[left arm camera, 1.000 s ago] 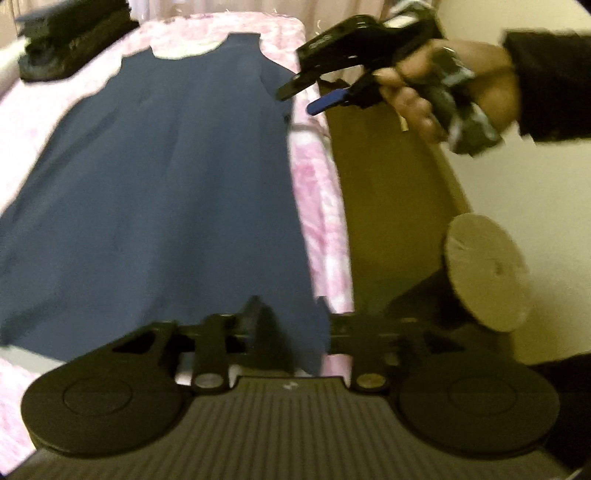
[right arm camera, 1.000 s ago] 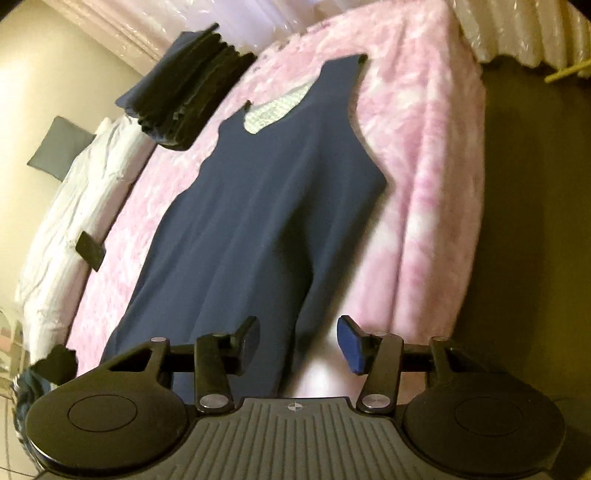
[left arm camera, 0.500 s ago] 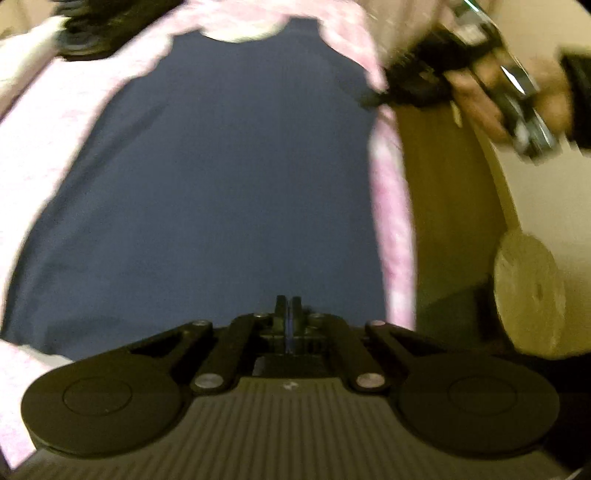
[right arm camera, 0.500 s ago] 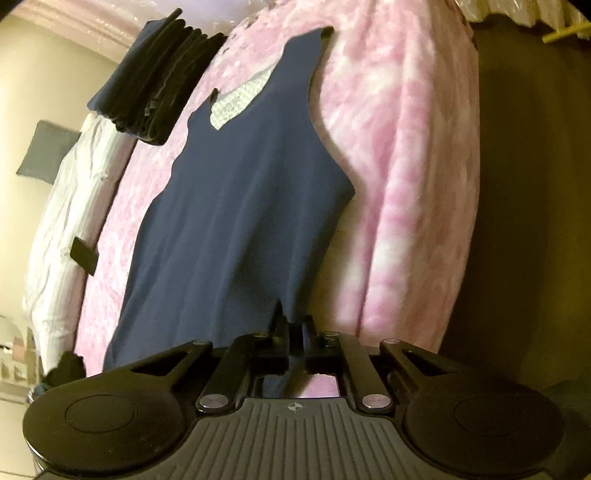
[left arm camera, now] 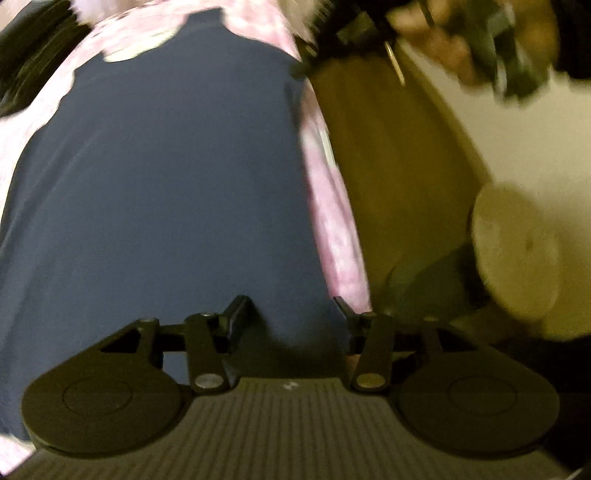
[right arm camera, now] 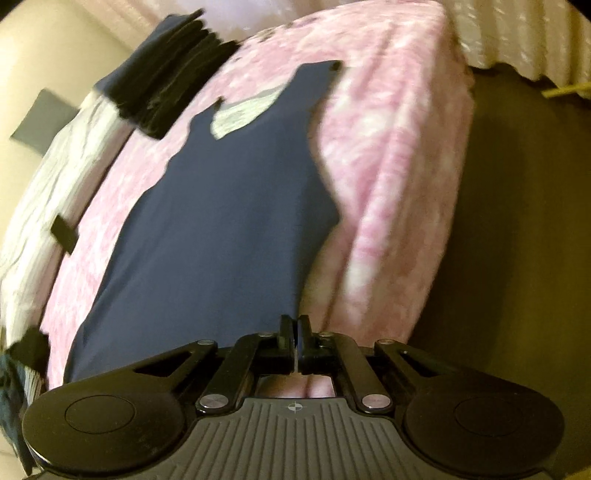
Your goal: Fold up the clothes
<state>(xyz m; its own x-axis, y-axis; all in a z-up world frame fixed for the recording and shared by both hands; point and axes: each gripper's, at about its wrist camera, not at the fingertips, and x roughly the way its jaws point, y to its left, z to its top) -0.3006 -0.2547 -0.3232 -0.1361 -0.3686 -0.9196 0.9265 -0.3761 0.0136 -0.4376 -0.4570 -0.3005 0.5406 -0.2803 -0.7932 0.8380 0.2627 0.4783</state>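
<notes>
A navy sleeveless top lies flat on a pink bedcover, neckline far from me. My left gripper hangs over the hem's right corner; its jaws are opening, with the fabric beneath and between them, and the pads do not press on it. In the right wrist view the same top runs away from my right gripper, which is shut on its near side edge, just below the armhole. The hand holding that gripper shows blurred at the far upper right of the left wrist view.
A stack of dark folded clothes sits at the far end of the bed beside white bedding. A small black item lies at the cover's left edge. The bed's right edge drops to dark floor. A round beige disc stands by the wall.
My right gripper went from open to shut on the top's side edge. My left gripper closed at the hem, then opened again as it shifted along the cloth.
</notes>
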